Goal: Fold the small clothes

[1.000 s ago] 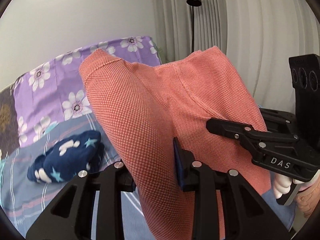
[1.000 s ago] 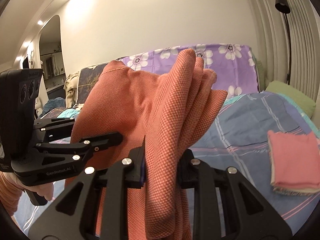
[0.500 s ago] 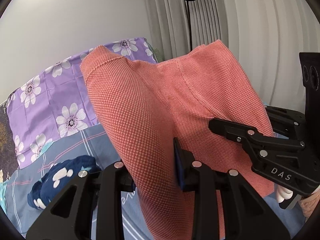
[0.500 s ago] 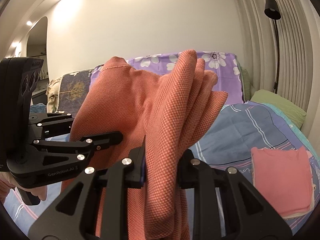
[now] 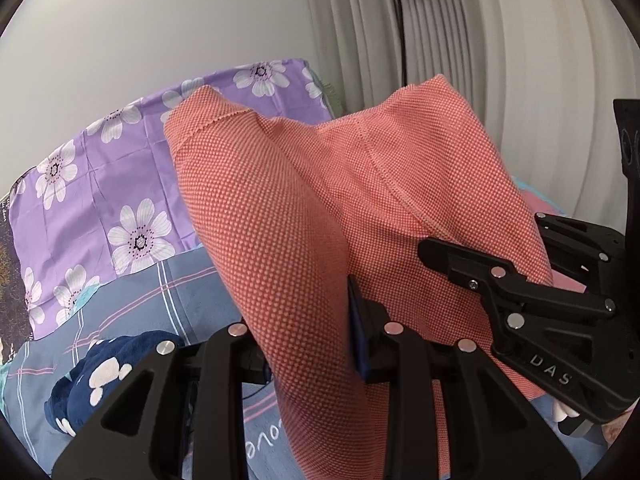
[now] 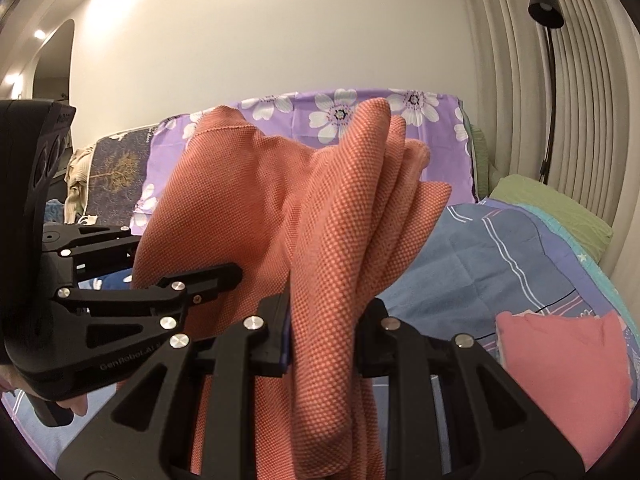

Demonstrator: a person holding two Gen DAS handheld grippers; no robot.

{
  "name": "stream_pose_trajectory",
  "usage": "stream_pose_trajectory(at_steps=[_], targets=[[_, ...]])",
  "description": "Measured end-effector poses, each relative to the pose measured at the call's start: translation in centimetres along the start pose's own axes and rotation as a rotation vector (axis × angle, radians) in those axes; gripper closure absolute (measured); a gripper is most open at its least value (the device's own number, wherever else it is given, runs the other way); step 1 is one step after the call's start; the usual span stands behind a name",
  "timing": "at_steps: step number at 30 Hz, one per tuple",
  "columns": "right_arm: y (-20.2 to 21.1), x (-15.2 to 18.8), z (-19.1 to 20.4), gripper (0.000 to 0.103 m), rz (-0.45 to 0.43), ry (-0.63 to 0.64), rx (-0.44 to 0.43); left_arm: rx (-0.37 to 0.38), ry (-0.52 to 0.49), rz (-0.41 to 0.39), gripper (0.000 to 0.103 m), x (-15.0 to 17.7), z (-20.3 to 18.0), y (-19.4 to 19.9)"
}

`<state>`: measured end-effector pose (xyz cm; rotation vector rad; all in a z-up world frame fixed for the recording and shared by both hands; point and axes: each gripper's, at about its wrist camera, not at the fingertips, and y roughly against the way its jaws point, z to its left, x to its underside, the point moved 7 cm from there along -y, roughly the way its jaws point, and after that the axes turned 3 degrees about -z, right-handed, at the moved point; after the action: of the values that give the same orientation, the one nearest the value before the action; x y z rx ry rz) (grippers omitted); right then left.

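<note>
Orange cloth (image 5: 320,208) held aloft between two grippers over the bed (image 6: 472,264).

Soft, light and limp, it bunches in each clamp: left gripper (image 5: 308,336) and right gripper (image 6: 324,332) both pinch an upper edge. Open bedding lies ahead; a folded pink cloth (image 6: 560,368) sits right, a navy garment (image 5: 108,368) left.
</note>
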<state>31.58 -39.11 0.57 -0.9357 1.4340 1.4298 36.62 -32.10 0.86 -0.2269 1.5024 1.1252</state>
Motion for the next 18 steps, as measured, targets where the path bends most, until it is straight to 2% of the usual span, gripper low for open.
stream_pose_trajectory(at_steps=[10,18], targets=[[-6.0,1.4,-2.3,0.08,0.068,-0.054,0.039,-0.01,0.034,0.056,0.073,0.6,0.8,-6.2],[-9.8,2.1,-3.2,0.08,0.116,-0.068,0.052,-0.031,0.053,0.09,0.073,1.0,2.2,-9.6]])
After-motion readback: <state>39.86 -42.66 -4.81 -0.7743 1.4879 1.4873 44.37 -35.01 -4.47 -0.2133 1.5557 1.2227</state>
